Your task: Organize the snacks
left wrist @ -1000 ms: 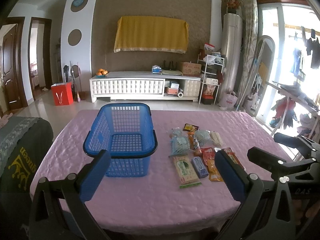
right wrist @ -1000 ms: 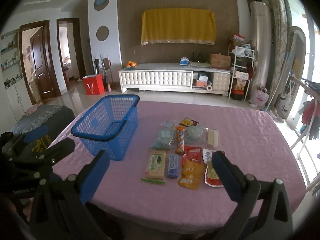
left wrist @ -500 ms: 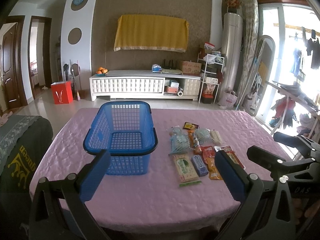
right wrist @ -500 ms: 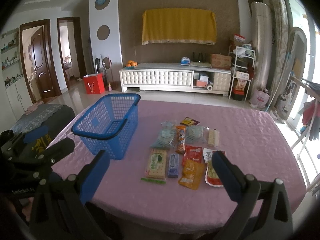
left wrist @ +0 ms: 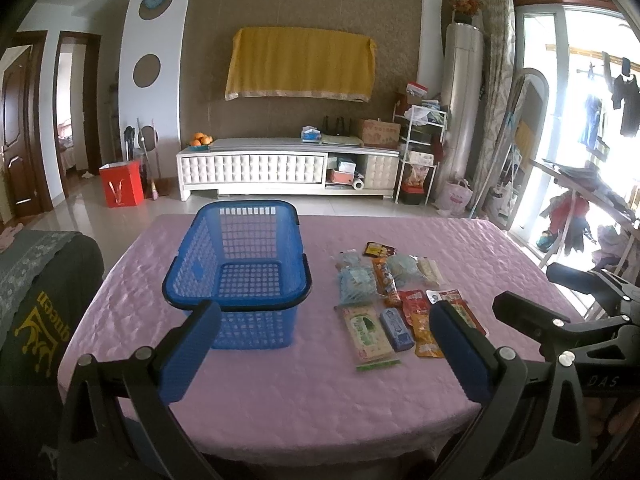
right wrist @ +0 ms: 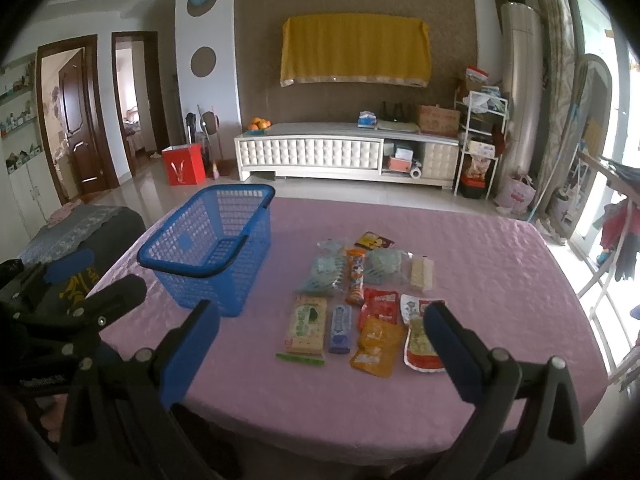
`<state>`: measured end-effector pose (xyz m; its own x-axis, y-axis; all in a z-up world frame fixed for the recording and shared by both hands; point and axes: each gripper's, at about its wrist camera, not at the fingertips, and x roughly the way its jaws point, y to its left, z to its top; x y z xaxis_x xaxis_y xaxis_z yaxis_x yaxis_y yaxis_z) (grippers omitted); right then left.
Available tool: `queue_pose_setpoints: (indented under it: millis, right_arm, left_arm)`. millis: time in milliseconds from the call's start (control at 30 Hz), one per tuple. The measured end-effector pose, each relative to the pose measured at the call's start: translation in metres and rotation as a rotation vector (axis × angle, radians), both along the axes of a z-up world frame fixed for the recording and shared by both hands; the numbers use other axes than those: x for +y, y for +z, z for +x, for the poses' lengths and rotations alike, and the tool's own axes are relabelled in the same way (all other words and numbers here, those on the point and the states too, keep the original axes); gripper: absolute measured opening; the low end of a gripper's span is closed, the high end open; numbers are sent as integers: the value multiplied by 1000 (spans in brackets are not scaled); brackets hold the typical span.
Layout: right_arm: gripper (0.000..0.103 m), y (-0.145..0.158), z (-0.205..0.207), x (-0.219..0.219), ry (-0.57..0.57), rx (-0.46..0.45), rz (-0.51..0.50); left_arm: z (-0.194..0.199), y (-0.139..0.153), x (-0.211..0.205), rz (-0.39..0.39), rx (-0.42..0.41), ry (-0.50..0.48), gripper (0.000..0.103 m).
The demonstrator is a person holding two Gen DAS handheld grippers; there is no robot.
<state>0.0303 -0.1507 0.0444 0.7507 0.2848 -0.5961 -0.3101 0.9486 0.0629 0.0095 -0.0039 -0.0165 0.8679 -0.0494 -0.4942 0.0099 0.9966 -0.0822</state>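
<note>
On the pink quilted tablecloth point(right wrist: 480, 248), flat foil and plastic snack packets point(right wrist: 360, 300) are lying in touching rows beside an empty blue plastic mesh basket point(right wrist: 208, 248). The left gripper point(left wrist: 320, 354) and right gripper point(right wrist: 320, 354) are hovering near the table's edge, jaws wide apart, holding nothing. Because the packets are touching, a grasp is likely risking dragging neighbours or pinching the cloth.

- Table under a quilted pink cloth point(left wrist: 460, 248), wide, rounded near edge.
- Blue plastic lattice basket point(left wrist: 240, 276) stands left of centre.
- Flat snack packets point(right wrist: 356, 300) lie in rows, right of the basket, apart from it.
</note>
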Motion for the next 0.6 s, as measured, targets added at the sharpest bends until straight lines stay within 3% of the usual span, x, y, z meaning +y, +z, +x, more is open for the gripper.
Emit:
queue_pose_setpoints:
  millis: [600]
  right_arm:
    - [103, 8, 44, -28, -16, -12, -47]
  left_arm:
    - [58, 24, -28, 5, 50, -60, 103]
